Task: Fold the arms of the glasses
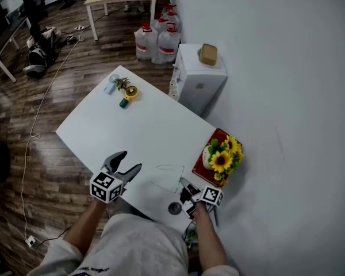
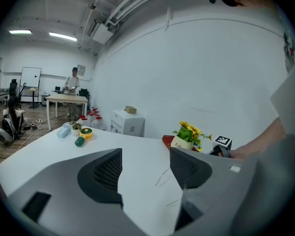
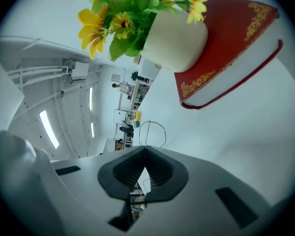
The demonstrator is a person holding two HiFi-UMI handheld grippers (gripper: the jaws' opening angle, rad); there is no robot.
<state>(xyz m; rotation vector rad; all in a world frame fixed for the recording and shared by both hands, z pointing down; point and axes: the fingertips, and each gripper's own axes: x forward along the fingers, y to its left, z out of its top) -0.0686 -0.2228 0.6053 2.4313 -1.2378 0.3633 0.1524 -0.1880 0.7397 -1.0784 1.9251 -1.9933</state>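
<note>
The glasses [image 1: 170, 166] are thin wire frames, lying near the front right of the white table [image 1: 103, 128]. My right gripper [image 1: 184, 183] is shut on them. In the right gripper view a wire lens rim [image 3: 152, 132] rises straight out of the closed jaw tips of that gripper [image 3: 145, 149]. My left gripper [image 1: 128, 164] is open with nothing between its fingers, a short way left of the glasses. In the left gripper view the thin wires of the glasses [image 2: 162, 176] lie on the table beyond the open left gripper [image 2: 146, 167].
A red book [image 1: 210, 154] carrying a white pot of sunflowers [image 1: 223, 157] lies at the table's right edge, close to the right gripper. A small dark round thing [image 1: 174, 208] sits by the front edge. A yellow gadget [image 1: 129, 92] and small items occupy the far corner.
</note>
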